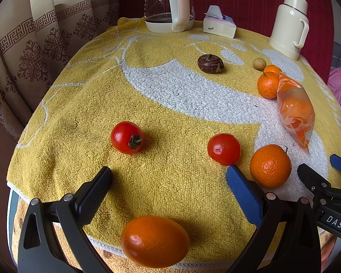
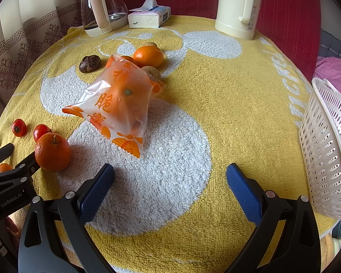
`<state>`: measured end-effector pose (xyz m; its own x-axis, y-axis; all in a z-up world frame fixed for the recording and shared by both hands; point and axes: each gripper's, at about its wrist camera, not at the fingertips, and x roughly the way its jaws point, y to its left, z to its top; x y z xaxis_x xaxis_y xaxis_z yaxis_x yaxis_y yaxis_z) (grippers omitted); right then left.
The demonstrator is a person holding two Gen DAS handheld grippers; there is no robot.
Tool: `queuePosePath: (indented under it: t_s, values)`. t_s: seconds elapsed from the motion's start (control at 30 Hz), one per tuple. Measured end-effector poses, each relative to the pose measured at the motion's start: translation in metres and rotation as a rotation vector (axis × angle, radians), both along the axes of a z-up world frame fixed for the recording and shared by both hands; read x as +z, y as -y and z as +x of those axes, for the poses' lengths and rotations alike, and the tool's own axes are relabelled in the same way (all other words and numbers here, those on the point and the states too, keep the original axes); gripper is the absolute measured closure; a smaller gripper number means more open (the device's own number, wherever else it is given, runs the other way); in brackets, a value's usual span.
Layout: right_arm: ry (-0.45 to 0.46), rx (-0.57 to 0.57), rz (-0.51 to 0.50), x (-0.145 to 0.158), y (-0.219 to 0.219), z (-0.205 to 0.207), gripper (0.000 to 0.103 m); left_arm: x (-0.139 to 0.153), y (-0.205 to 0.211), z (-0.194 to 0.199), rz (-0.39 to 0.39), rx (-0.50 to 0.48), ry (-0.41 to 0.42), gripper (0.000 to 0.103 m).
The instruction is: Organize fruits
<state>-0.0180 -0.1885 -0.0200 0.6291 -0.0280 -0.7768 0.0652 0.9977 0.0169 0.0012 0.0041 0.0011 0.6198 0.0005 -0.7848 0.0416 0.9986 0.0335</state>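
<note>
We hold the left gripper (image 1: 169,174) wide open and empty above an orange fruit (image 1: 155,241) at the yellow towel's (image 1: 170,193) near edge; our right gripper (image 2: 170,175), also spread and empty, faces the bagged fruit (image 2: 118,104), a white basket (image 2: 327,159) at its right.

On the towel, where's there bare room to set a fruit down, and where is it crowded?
Free: the stretch of towel between the printed bag and the white basket, running back to the cream flask. Also the left part beyond the two red fruits. Crowded: around the bag, where oranges and the dark fruit cluster.
</note>
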Motion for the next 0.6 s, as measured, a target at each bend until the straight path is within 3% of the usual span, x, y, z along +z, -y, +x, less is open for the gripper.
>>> queuePosePath:
  t_s: [0.6]
  values:
    - [-0.001, -0.002, 0.0, -0.0006, -0.0004, 0.0001, 0.003, 0.0002, 0.0042, -0.0013, 0.008, 0.005, 0.0, 0.005]
